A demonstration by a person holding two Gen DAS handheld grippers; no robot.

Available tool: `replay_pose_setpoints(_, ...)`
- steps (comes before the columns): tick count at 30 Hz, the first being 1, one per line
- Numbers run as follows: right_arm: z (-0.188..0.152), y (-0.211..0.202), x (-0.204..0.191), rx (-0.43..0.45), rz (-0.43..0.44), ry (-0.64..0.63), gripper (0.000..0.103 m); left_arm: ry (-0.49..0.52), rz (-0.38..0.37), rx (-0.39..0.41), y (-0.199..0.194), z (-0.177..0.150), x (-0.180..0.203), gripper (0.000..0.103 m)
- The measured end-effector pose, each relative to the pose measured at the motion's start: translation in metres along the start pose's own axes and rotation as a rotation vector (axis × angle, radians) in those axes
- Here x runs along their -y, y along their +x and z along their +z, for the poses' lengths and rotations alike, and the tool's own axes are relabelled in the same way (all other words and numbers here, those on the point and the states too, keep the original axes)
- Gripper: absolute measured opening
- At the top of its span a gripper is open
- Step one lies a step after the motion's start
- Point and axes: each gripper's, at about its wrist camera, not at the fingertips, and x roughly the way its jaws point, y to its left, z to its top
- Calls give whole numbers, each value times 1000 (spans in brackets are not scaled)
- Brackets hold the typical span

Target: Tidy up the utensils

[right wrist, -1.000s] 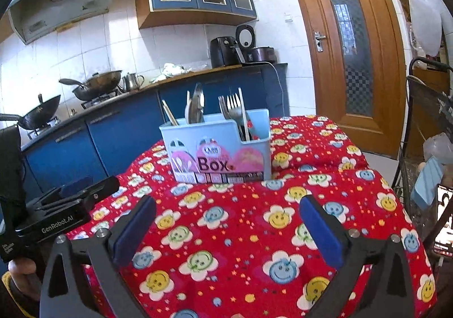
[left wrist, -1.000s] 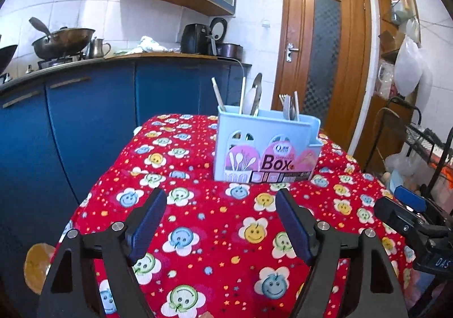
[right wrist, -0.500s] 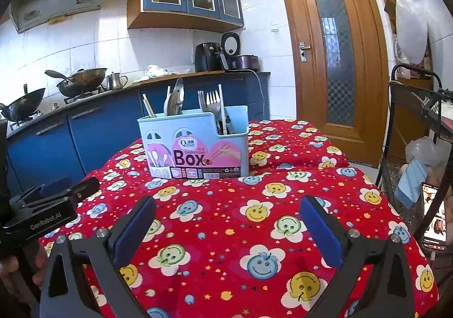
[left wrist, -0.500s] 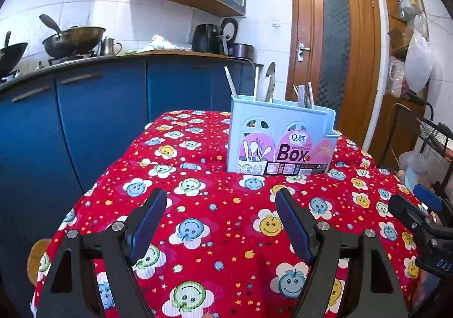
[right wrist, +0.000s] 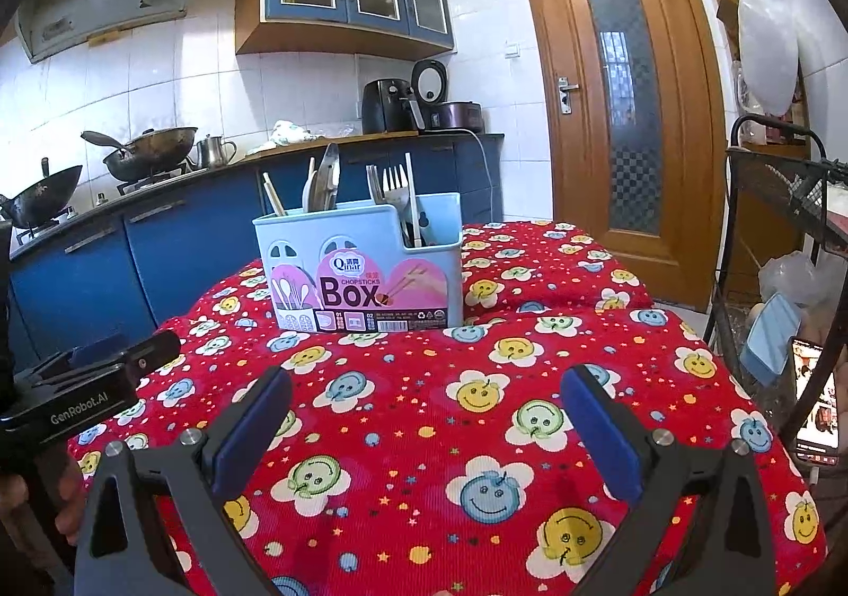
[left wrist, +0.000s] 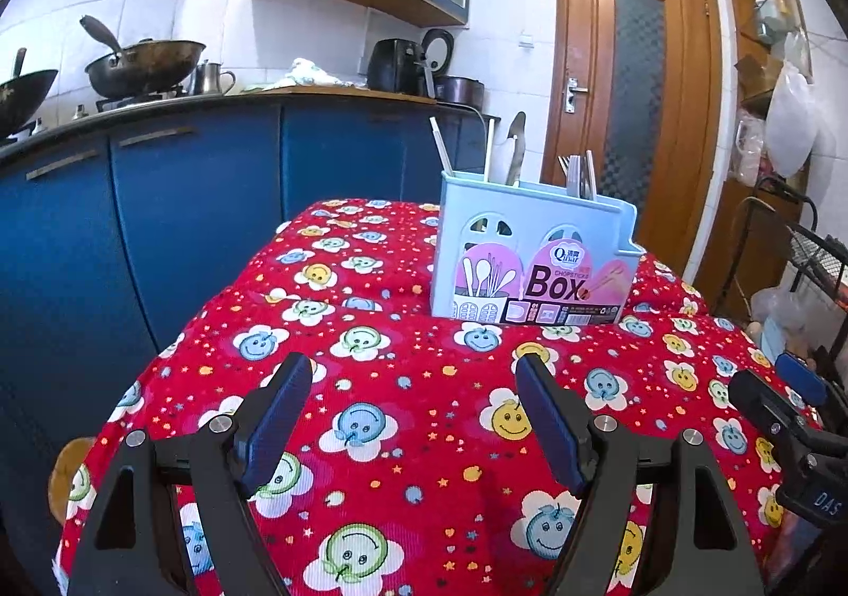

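on the tablecloth, one utensil box holds two forks.

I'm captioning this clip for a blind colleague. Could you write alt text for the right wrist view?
A light blue utensil box holding forks, spoons and chopsticks stands on a red smiley-flower tablecloth. The open right gripper hovers empty in front of it; the left gripper shows at the left edge, in a blue kitchen.

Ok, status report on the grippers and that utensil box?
Left gripper open, empty. Right gripper open, empty. Utensil box upright on tablecloth, cutlery inside. Path clear.
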Motion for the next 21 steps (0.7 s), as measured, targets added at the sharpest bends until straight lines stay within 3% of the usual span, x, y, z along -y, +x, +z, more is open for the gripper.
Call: replay_pose_setpoints(21,0,1,1,0,0,0,103,4,-2,9,-2,0,1,80)
